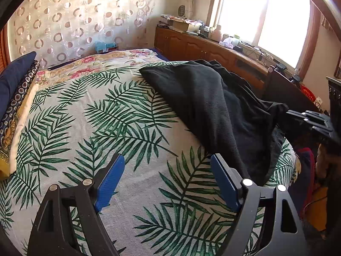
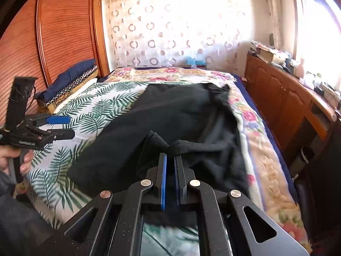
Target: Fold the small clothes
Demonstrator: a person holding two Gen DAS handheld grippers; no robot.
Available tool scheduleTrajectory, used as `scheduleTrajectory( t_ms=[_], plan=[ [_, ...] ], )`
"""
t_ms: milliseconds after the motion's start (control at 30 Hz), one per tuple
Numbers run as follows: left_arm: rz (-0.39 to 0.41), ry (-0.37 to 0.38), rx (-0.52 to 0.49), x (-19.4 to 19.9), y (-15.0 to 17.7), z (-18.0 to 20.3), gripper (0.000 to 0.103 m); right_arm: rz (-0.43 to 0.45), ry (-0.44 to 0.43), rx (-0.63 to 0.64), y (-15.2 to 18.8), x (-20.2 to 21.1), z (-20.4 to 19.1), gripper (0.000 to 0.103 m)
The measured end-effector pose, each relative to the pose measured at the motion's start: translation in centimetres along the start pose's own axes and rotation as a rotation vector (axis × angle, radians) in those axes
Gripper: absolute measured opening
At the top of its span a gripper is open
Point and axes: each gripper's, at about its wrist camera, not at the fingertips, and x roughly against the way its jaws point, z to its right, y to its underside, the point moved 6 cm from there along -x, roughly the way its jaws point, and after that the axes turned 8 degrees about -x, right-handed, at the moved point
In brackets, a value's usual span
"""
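While the right gripper is pinching a bunched edge of the black garment between its blue fingers, which are clenched nearly together on the cloth, the left gripper is hovering with its fingers spread wide and holding nothing. Seen from the left wrist, those spread fingers are hanging over bare palm-leaf bedspread, just beside the near edge of the garment, without touching it. Moving outward, the garment is lying across the right half of the bed, partly smoothed on the leaf print and rumpled toward the floral quilt along the far side. In the right wrist view the left gripper is showing at the left edge, level and apart from the cloth. Beyond the bed, a stack of pillows is sitting by the wooden headboard, and a cluttered wooden counter is running under the bright window. By my reading, the step in hand is lifting one edge to begin the first fold. The next move is calling for the left gripper to close on a matching edge or corner, so both can carry the cloth over evenly.
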Motion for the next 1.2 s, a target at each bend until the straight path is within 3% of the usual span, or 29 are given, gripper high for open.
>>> scheduleTrajectory(
  t_ms=[300,467,667,833,1067,1200],
  plan=[
    [-0.004,0.021,-0.039,-0.4,-1.0,1.7,0.083,-0.094,0.133,-0.033,1.6,2.3,5.9,0.006],
    [-0.004,0.055,-0.064,-1.0,-2.0,3.1,0.083,-0.054,0.154,-0.068,0.5,2.9,5.9,0.032],
    [-0.026,0.105,-0.117,-2.5,-2.4,5.5,0.083,-0.05,0.128,-0.082,1.8,1.0,5.1,0.043],
    [-0.054,0.13,-0.143,-3.3,-1.8,7.0,0.065,-0.093,0.104,-0.088,3.1,-1.3,5.3,0.043],
    [-0.106,0.153,-0.123,-4.3,-0.6,7.6,0.058,-0.136,0.1,-0.126,3.4,-2.2,6.1,0.052],
    [-0.142,0.181,-0.106,-4.7,0.1,8.1,0.047,-0.145,0.082,-0.163,3.0,-2.2,6.3,0.057]
  ],
)
